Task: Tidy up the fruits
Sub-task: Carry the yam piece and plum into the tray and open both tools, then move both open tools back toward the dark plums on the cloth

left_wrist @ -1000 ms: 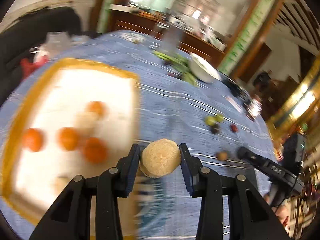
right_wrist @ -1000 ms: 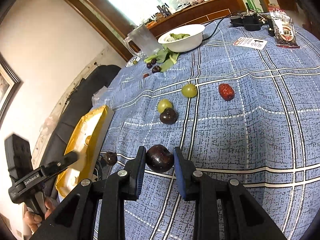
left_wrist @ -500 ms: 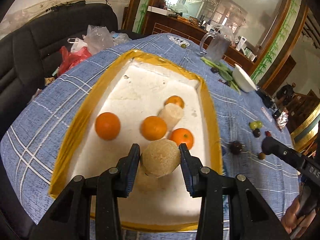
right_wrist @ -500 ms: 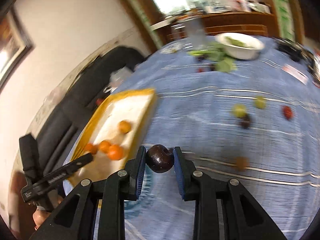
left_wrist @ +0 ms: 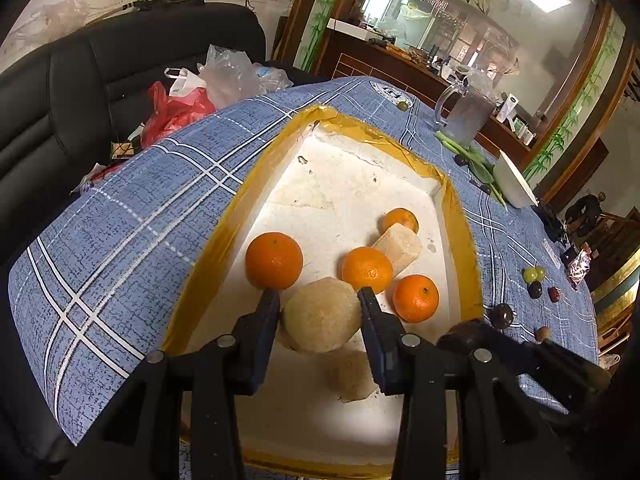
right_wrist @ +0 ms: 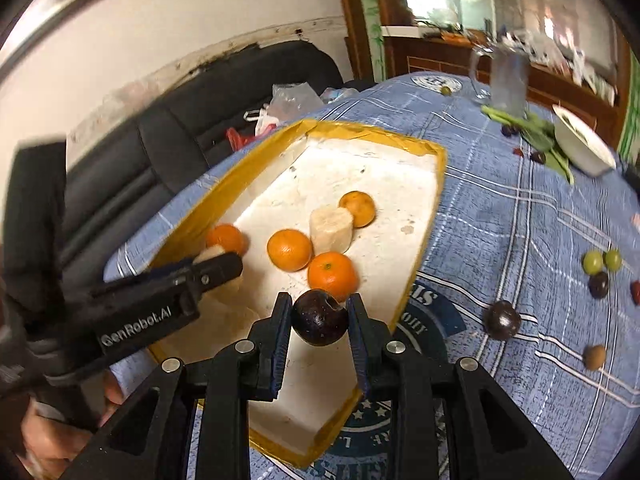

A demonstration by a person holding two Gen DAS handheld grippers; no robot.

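Tan fruit (left_wrist: pixel 322 315) between left fingers (left_wrist: pixel 267 312)

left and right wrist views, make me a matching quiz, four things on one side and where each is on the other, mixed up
1. dark plum
2. peeled beige fruit
3. green grapes
4. oranges

A. lying in the tray
B. between the left gripper fingers
C. between the right gripper fingers
D. loose on the tablecloth

Pairs: 1-C, 2-B, 3-D, 4-A

Tray (left_wrist: pixel 224 236) near edge hidden behind left gripper fingers (left_wrist: pixel 267 322); pitcher (right_wrist: pixel 508 80) blurred; white bowl (left_wrist: pixel 514 184) contents unseen.
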